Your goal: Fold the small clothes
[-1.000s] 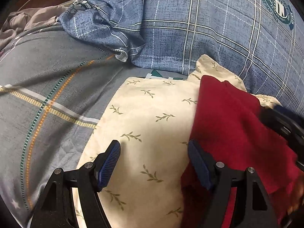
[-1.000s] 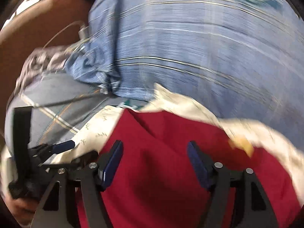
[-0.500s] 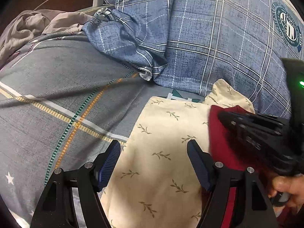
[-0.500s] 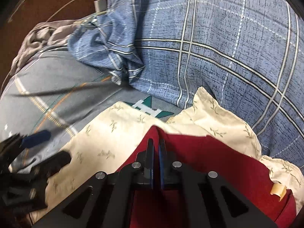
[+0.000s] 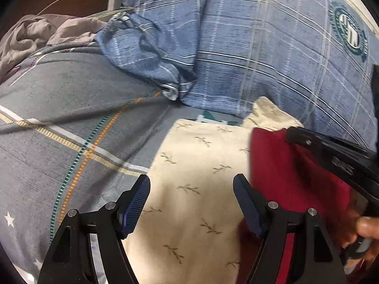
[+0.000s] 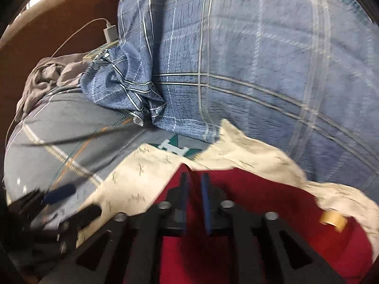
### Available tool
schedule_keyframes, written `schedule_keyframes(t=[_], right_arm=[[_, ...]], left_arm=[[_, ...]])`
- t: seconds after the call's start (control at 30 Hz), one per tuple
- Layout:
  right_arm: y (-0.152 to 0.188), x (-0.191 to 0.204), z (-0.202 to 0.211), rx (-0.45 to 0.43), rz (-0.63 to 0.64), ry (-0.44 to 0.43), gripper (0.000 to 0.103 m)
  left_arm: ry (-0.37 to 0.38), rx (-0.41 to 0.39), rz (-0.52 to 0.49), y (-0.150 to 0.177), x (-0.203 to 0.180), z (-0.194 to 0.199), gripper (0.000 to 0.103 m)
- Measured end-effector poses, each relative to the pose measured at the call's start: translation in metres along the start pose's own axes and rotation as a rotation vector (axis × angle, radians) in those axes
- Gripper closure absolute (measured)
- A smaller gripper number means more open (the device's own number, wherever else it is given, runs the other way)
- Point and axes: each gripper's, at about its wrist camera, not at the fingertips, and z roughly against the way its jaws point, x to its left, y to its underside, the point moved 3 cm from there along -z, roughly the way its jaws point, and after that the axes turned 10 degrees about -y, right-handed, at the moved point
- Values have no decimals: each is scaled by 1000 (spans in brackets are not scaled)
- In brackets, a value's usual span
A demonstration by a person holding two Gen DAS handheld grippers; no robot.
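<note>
Red garment [image 6: 272, 248] — lower part cut off, right-wrist view blurred.

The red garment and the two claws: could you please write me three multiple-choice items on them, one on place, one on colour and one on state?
1. What does the red garment lie on?
A. the cream leaf-print cloth
B. bare wooden floor
C. a metal tray

2. What colour are the left claw pads?
A. yellow
B. blue
C. white

3. How does the right claw stand?
A. wide open above the garment
B. out of view
C. shut on a raised fold of the garment

Key: 1 A, cream cloth shows around the garment's edges; 2 B, both ribbed pads are blue; 3 C, red fabric is pinched between the nearly closed fingers.
</note>
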Motion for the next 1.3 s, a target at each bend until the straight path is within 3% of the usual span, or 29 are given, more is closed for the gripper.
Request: schedule_keyframes(t=[0.07, 0.27, 0.3, 0.33, 0.37, 0.43, 0.6, 0.73, 0.9, 0.97, 1.13, 1.2, 1.27, 1.3], right_arm=[[5, -1, 10, -1, 7, -4, 41], [14, 0, -19, 95, 81, 38, 43], [16, -1, -27, 121, 85, 39, 47], [19, -3, -37, 154, 88, 47, 66], [20, -4, -39, 165, 92, 59, 79], [22, -3, -42, 162, 107, 92, 88], [18, -12, -49, 102, 44, 118, 93], [17, -13, -52, 69, 24, 141, 91], [29, -8, 5, 27, -36, 79, 74], [48, -10, 42, 0, -17, 137, 65], [107, -49, 91, 16, -91, 265, 65], [137, -75, 98, 75, -151, 325, 65], [151, -87, 124, 19, -204, 303, 62], [157, -94, 139, 19, -241, 333, 62]], left_arm=[[12, 6, -22, 4, -7, 1, 31], [8, 21, -100, 17, -23, 0, 31], [2, 26, -103, 18, -25, -2, 31], [-9, 34, -105, 18, -25, -5, 31], [-22, 49, -109, 18, -25, -9, 31], [-30, 68, -107, 17, -26, -15, 31], [-59, 63, -111, 14, -34, -21, 31], [-72, 59, -117, 16, -35, -21, 31], [-45, 6, -108, 13, -35, -5, 31], [-4, -17, -100, 13, -36, 3, 31], [57, -24, -145, 22, -52, 8, 31], [60, 6, -176, 30, -63, -1, 31], [61, 60, -203, 36, -71, -13, 31], [53, 69, -202, 37, -73, -17, 30]])
